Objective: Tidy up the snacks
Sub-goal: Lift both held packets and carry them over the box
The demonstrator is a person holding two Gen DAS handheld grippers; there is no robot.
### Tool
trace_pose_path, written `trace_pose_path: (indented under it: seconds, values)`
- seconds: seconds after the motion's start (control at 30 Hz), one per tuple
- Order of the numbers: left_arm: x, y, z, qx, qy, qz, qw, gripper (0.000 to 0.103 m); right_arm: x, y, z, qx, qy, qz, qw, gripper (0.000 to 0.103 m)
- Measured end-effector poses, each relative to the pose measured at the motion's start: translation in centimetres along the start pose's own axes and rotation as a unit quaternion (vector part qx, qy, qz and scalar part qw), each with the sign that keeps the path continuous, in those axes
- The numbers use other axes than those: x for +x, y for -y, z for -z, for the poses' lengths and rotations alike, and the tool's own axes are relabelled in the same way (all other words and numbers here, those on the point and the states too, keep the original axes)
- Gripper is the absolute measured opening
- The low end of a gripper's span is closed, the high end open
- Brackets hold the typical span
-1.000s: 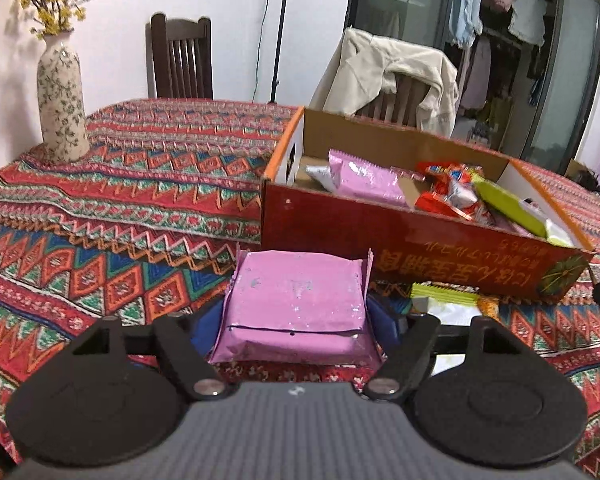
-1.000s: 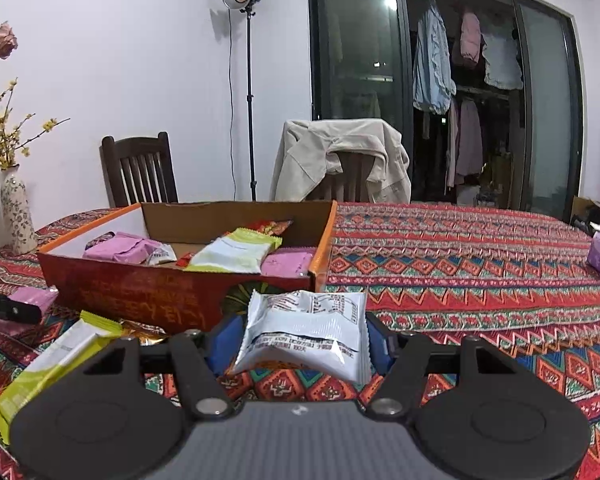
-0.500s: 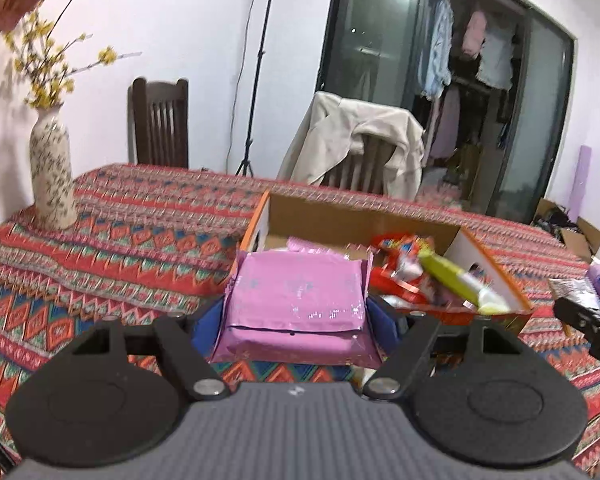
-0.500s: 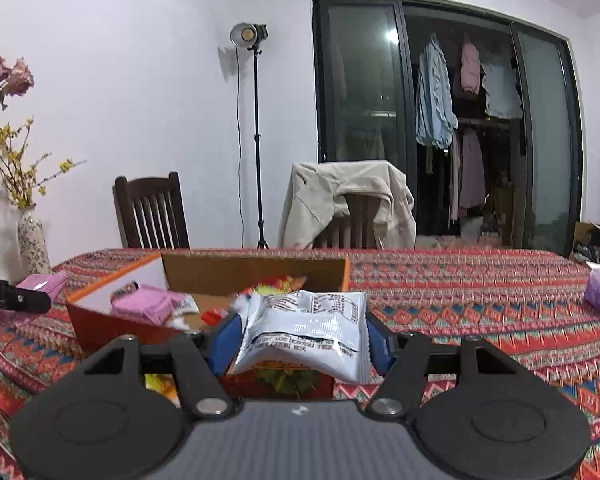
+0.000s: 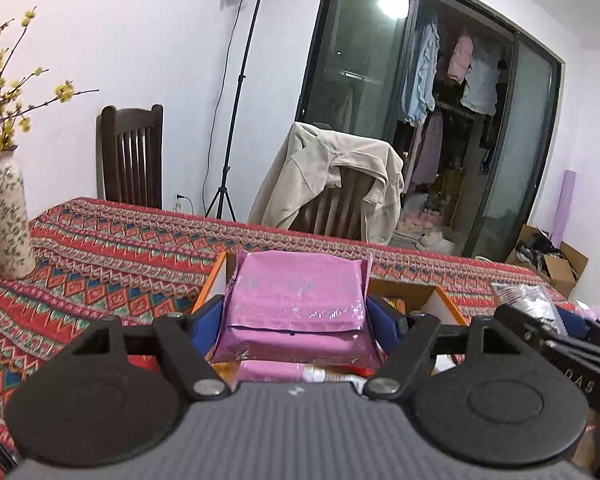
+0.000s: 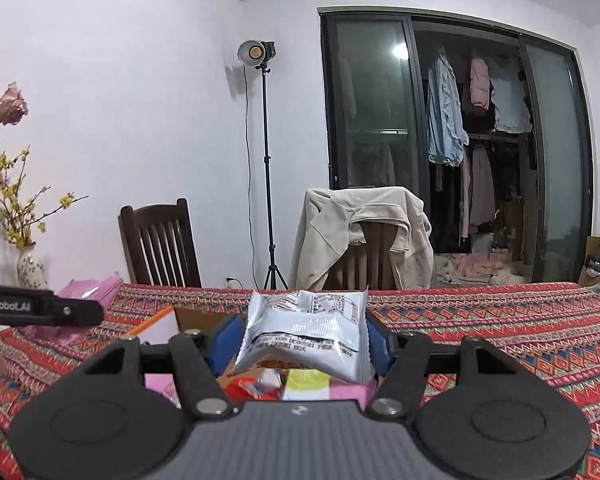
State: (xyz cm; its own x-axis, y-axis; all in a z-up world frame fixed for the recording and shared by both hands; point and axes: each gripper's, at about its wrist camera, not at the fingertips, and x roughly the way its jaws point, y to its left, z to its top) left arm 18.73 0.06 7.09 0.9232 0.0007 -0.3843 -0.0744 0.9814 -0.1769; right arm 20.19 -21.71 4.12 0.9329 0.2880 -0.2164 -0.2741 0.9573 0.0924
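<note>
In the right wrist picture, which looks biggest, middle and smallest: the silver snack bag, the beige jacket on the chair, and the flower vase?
As they look in that view:
1. beige jacket
2. silver snack bag, close behind, and it sits right at the camera, so it looks bigger than it is
3. flower vase, clearly smallest, cut partly by the other gripper
</note>
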Motion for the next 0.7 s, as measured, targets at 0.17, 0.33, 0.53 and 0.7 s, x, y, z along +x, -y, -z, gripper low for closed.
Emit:
trace_pose_path:
  seconds: [0.17, 0.33, 0.53, 0.7]
  values:
    - [2.7, 0.4, -0.8, -0.006, 0.004, -0.009, 0.9999, 0.076, 3.3, -0.4, -0.7, 0.008, -0.011, -0.001, 1.0, 0.064]
    - [5.8, 0.1, -0.6, -0.01, 0.006, -0.03, 0.9995, 0.076, 6.7, -0.4, -0.4, 0.02, -0.02, 0.002, 1.0, 0.064]
    - [8.9, -1.1, 0.6, -0.015, -0.012, -0.032, 0.9993, 0.076, 8.8, 0.4, 1.6, 0.032, -0.028, -0.002, 0.999, 0.064]
    - [9.8, -1.1, 1.4, -0.005, -0.024, -0.035, 0.9991, 0.076, 9.9, 0.7, 2.7, 0.036, -0.048, -0.009, 0.998, 0.064]
